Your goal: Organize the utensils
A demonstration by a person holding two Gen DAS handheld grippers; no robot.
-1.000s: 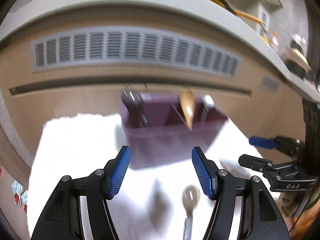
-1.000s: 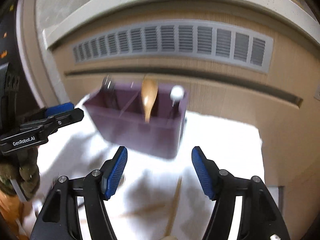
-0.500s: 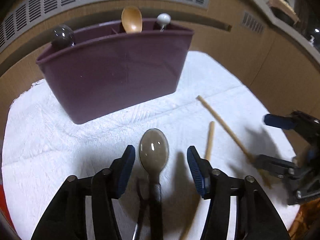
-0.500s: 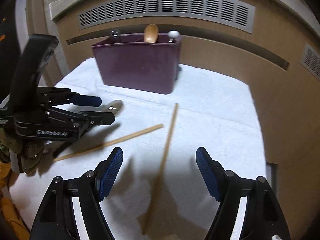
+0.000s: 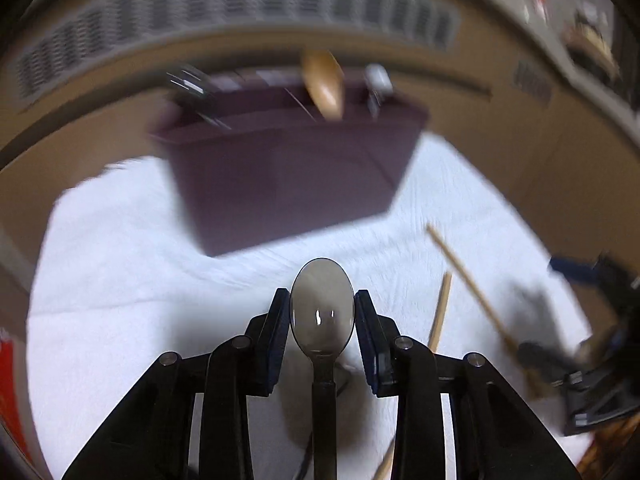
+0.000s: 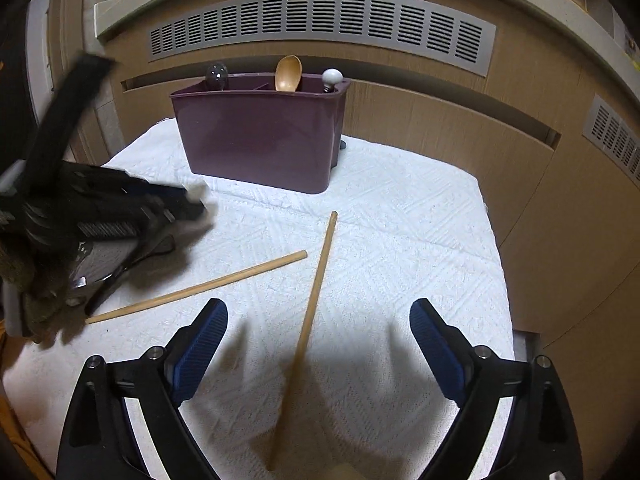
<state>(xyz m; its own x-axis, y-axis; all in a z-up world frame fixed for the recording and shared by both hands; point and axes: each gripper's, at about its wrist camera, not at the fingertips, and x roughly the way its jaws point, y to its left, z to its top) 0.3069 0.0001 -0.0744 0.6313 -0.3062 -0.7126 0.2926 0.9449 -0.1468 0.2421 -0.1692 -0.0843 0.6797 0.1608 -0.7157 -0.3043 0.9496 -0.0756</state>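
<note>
Left wrist view, blurred by motion. Left gripper sits at 6 o'clock of the frame; its jaws are closing, and the blue pads lie against both edges of the bowl of a grey spoon, pinching it. The spoon's dark handle runs straight back between the arms. Below lies a white towel.

At 12 o'clock from the spoon stands the purple caddy on the towel, well apart from the spoon. Its contents are smeared here.

Right wrist view, sharp. At 9 o'clock the left gripper appears as a dark blur over the towel, held by a gloved hand.

Caddy at 12 o'clock, upright, divided into compartments. From its left end to its right: a dark rounded utensil head, a wooden spoon, a white knob-ended utensil.

Two wooden sticks lie flat on the towel. The left stick runs from 9 o'clock towards centre. The right stick runs from centre down to 6 o'clock. Their upper ends are near each other, not touching.

Right gripper at 6 o'clock: jaws spread wide and opening, the right stick between them, pads clear of it.
</note>
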